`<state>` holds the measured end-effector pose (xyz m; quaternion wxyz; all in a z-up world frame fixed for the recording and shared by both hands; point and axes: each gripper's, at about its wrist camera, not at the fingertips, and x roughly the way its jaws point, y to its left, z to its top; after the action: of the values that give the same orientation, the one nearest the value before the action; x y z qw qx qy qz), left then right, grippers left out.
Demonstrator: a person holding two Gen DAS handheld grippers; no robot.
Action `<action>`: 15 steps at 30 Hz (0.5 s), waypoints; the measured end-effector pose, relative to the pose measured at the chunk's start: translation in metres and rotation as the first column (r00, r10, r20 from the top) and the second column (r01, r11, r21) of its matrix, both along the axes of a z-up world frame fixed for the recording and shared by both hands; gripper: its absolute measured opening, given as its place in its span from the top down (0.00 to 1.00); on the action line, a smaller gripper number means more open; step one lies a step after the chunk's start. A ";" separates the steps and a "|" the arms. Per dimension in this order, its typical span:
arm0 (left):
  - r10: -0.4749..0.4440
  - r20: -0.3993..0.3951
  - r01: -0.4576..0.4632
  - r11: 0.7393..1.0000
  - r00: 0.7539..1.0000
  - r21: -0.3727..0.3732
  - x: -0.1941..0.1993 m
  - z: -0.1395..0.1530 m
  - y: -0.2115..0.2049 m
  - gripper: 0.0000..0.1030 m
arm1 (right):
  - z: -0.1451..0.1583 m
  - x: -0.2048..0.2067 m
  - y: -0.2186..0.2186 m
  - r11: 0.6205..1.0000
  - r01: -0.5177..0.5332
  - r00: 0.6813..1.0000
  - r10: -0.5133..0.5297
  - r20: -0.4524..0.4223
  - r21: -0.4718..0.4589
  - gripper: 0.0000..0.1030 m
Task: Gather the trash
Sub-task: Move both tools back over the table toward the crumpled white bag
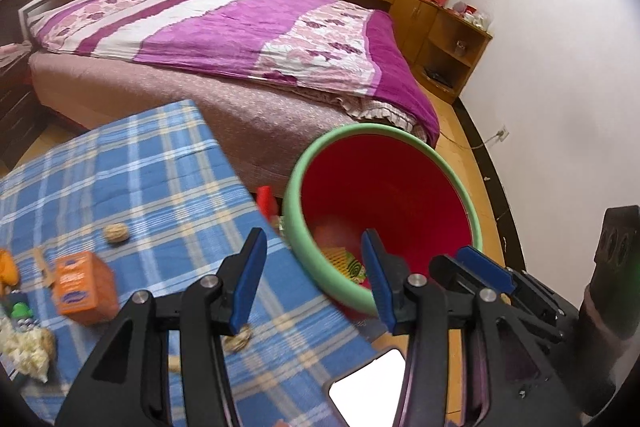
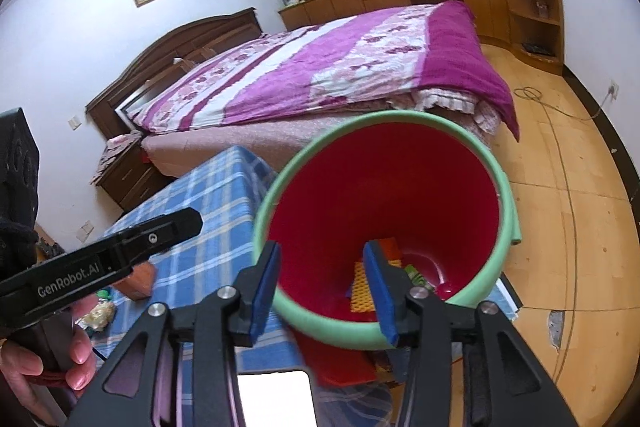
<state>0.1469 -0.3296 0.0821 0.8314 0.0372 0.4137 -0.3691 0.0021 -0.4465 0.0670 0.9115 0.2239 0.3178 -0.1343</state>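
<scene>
The left hand-held gripper [image 1: 316, 277] hangs with its blue pads apart and nothing between them, above the edge of the table with a blue checked cloth [image 1: 120, 167]. Just ahead and to its right stands the red plastic bucket with a green rim [image 1: 384, 187]; some trash already lies at its bottom. The right hand-held gripper [image 2: 324, 285] is also released and empty, directly over the bucket's near rim. To the left of the left gripper, an orange carton box [image 1: 84, 287] and a brown walnut [image 1: 117, 233] lie on the cloth.
</scene>
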 end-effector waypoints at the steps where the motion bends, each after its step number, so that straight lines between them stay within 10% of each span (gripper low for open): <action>1: 0.008 -0.001 -0.008 1.000 1.000 -0.003 -0.001 0.003 0.007 0.52 | 0.002 0.000 0.006 1.000 -0.015 1.000 0.015 0.006 0.001 0.51; 15: 0.159 0.013 -0.159 0.987 0.987 -0.011 -0.011 0.024 0.117 0.52 | 0.021 0.017 0.092 0.973 -0.231 0.973 0.231 0.026 -0.011 0.45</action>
<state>0.1360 -0.2124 0.1063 0.8611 0.0026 0.4078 -0.3036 0.0193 -0.3541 0.0879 0.9260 0.1837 0.3287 -0.0255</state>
